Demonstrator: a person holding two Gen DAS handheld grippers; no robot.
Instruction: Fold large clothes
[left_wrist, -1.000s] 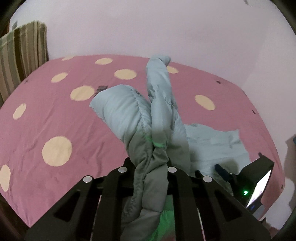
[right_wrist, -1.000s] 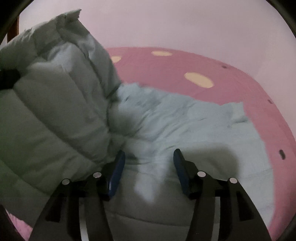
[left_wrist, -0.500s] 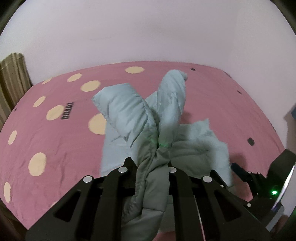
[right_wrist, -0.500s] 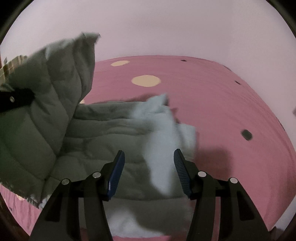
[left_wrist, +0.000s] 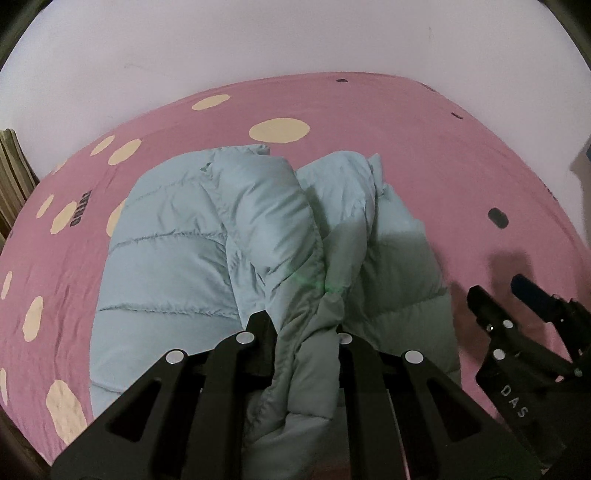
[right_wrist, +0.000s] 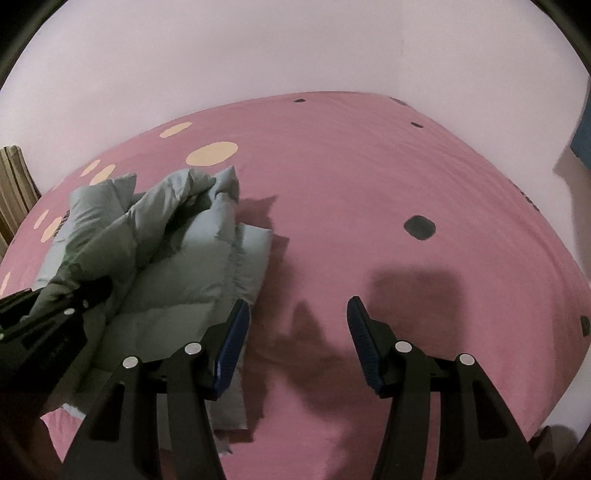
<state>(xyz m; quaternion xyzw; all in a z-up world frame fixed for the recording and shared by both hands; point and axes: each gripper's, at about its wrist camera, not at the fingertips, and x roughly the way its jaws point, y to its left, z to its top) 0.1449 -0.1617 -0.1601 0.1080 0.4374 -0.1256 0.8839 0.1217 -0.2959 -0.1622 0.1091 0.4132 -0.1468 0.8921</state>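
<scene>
Jacket (left_wrist: 177, 266) lies on the bed (left_wrist: 424, 155), left of ctr from my R cam. L gripper (left_wrist: 306, 332) is over its near edge w/ a bunch of fabric between the fingers. R gripper (right_wrist: 295, 325) is just right of the jacket, over bare sheet, nothing in it. Wall (right_wrist: 295, 48) behind the bed, curtain (right_wrist: 14, 184) at far left.
</scene>
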